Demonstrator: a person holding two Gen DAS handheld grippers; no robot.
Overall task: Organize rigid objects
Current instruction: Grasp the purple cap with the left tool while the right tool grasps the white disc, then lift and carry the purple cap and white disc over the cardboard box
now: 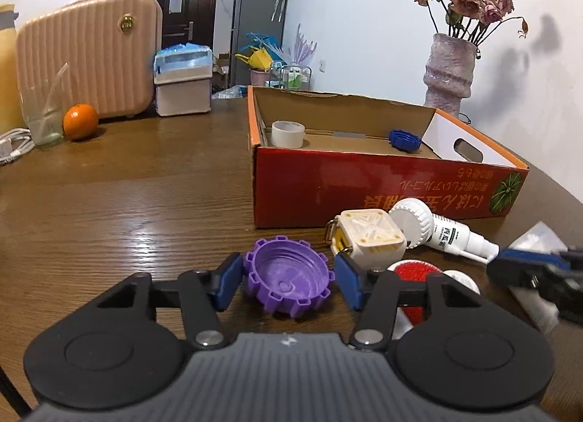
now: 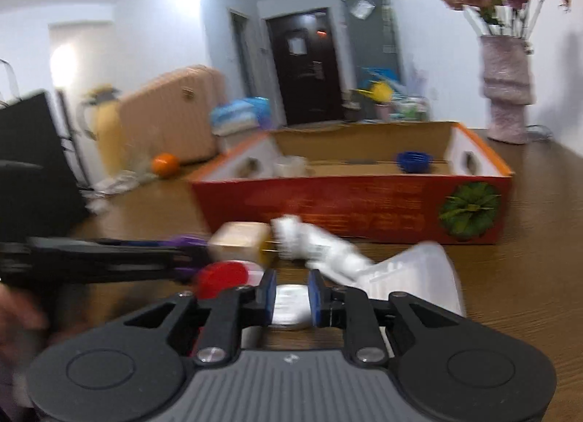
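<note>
Left wrist view puts the ridged purple plastic cap point(image 1: 288, 282) on the wooden table point(image 1: 127, 211), squarely between my left tool's point(image 1: 288, 282) spread blue pads, so I judge it only needs closing. My right tool point(image 2: 291, 300) looks clenched on a blurred white round lid point(image 2: 291, 303). The red cardboard box point(image 1: 382, 189) lies ahead, beyond both

a purple toothed cap point(image 1: 288, 282) lies open side up on the table, near a cream cube point(image 1: 368, 238) and white spray bottle point(image 1: 446, 234).
</note>
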